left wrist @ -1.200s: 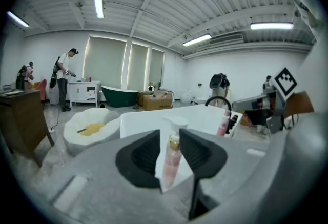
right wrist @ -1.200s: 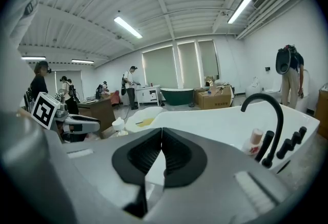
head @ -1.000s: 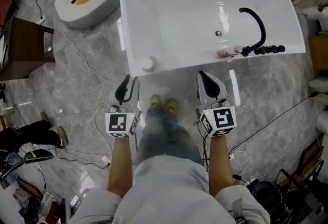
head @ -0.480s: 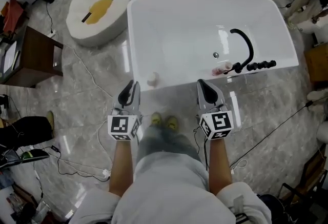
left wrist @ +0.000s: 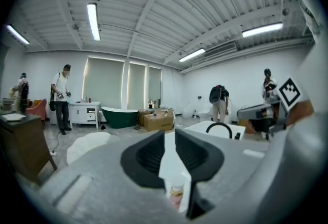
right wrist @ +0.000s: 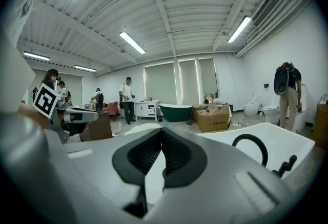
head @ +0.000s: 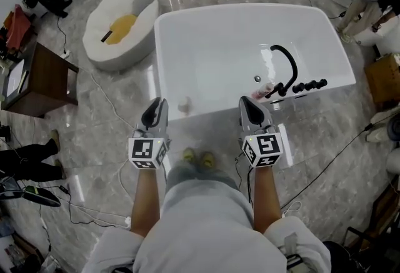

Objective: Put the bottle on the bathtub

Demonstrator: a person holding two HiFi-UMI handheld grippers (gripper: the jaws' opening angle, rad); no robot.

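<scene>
White bathtub (head: 206,34) bears what seems a bottle (head: 184,104); left gripper (head: 160,102) ajar, right gripper (head: 244,100) closed.

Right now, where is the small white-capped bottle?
In the head view, the small bottle sits on the bathtub's near rim, toward its left end, just ahead of the left gripper.

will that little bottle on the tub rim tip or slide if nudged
The bottle looks small and probably light, so a nudge could topple it. The bathtub rim is glossy, so it may well slide. Tipped, its round body would likely roll.
</scene>
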